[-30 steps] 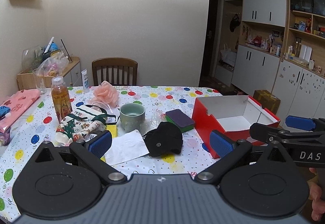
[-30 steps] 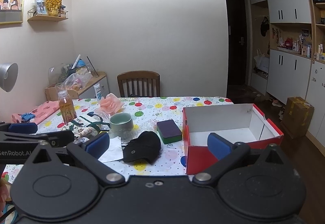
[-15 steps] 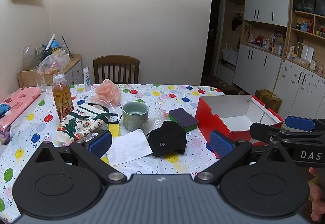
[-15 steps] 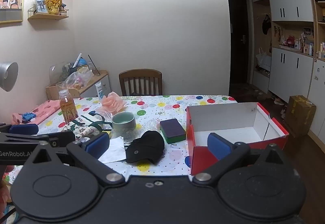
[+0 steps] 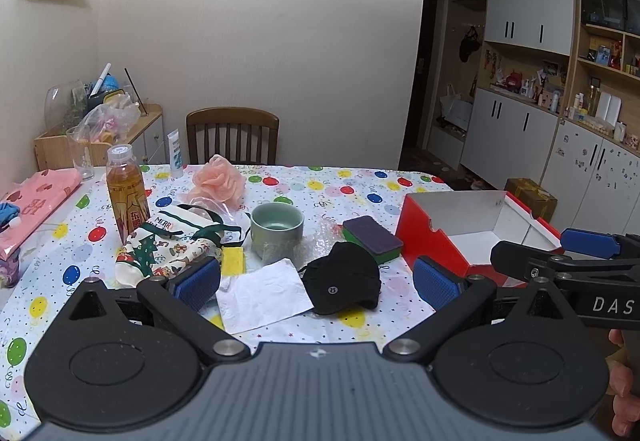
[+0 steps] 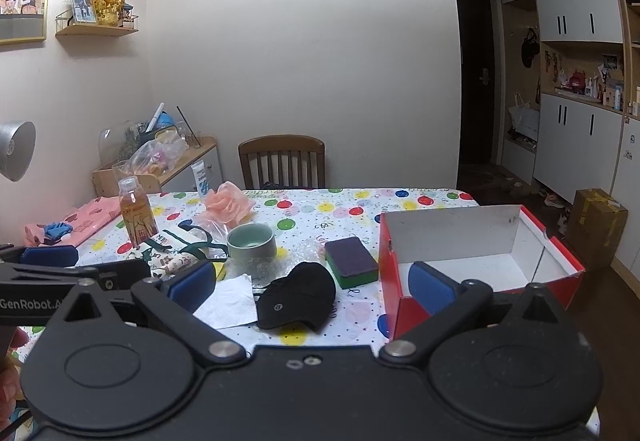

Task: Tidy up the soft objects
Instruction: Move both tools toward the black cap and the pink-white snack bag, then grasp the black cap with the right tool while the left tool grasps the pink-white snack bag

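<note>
Nothing sits in the red box [image 6: 480,241] yet; black cap [image 5: 340,283] and sponge [image 5: 372,239] lie ahead of both empty, wide-open grippers, left gripper [image 5: 316,281] and right gripper [image 6: 310,285].

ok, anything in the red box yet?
No. In the right wrist view the red box shows only its bare white floor; the black cap lies on the table beside it.

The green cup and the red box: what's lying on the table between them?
A purple-topped sponge with a green base and some clear crinkled plastic lie between the cup and box, seen in both views.
</note>
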Available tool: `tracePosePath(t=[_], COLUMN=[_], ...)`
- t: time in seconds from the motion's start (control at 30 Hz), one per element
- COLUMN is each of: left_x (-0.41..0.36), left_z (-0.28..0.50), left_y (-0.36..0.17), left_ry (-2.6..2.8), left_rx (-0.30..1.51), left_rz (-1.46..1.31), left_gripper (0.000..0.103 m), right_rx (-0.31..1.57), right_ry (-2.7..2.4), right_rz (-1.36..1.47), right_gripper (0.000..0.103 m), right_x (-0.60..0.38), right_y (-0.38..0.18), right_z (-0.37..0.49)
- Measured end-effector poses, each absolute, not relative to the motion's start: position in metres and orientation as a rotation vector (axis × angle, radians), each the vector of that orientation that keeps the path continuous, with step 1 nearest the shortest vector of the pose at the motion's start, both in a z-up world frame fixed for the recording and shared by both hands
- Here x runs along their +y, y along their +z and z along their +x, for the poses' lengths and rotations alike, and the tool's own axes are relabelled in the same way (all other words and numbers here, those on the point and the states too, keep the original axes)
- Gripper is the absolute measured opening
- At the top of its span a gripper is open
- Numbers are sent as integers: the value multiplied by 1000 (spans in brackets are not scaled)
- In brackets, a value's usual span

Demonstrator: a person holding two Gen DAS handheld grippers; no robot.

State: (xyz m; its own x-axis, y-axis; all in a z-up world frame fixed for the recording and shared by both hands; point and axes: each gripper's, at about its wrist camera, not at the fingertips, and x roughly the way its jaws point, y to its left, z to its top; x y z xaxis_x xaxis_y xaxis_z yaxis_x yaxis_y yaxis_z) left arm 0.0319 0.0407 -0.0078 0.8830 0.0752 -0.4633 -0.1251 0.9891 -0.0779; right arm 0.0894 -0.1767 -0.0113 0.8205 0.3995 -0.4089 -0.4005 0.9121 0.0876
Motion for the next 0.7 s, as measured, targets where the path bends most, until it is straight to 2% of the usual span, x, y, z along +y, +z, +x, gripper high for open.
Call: tracePosePath(t=[0.7], left_x=[108], left_z=[73], left_y=[-22], left_ry=[66], left_rx=[502], left_rz=[-151], left_gripper=[103], right_rx=[480], right_ry=[438], right_rz=[-18], right_gripper=[100], right_x=[-118], right_y=[-18], right_z=[123])
